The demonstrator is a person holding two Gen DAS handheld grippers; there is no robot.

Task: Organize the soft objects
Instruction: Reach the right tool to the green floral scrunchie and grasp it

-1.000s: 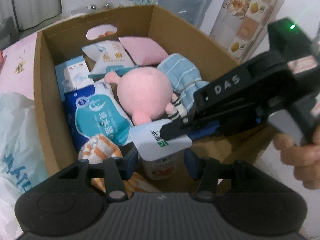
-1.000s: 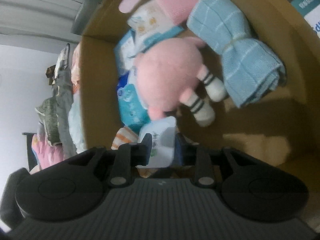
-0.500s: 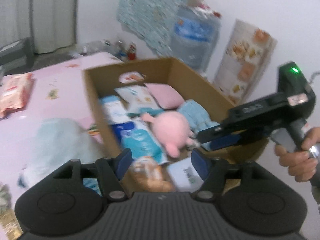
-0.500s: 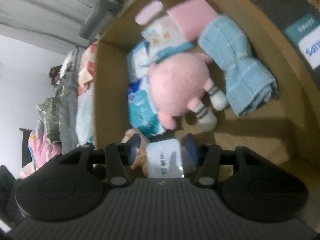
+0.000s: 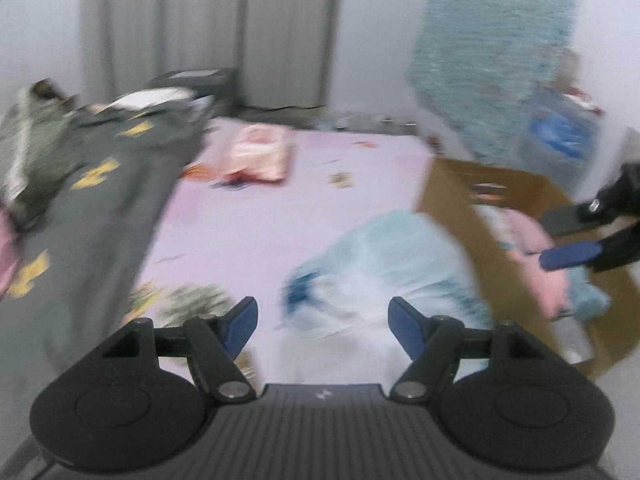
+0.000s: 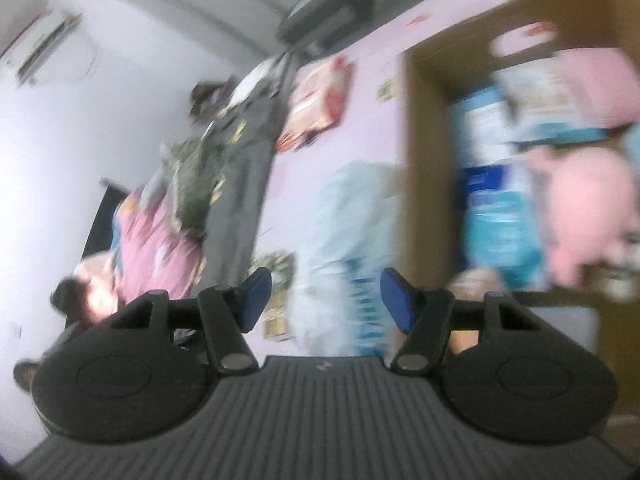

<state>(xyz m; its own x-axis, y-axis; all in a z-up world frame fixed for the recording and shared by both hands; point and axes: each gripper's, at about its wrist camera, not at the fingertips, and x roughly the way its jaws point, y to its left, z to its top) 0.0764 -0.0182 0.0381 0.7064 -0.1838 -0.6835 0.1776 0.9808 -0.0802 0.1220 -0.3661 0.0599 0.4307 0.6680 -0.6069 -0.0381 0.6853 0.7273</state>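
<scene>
Both views were motion-blurred. White walls (image 5: 380, 20) w/ pale grey curtains (image 5: 208, 28) hanging at the back. A pink bed surface (image 5: 248, 216) filled the mid area, w/ a dark grey blanket (image 5: 92, 216) w/ yellow marks piled along its left side. A teal patterned cloth (image 5: 492, 52) hung at right. A wall AC unit (image 6: 52, 52) sat high up. Light was soft, even.

Matt brown cardboard box (image 6: 420, 160); fuzzy pink plush toy (image 6: 588, 204); glossy, crinkled plastic bag (image 5: 384, 264); smooth pink bed sheet (image 5: 248, 224); ribbed matt black plastic hand-held gripper (image 5: 322, 320).
</scene>
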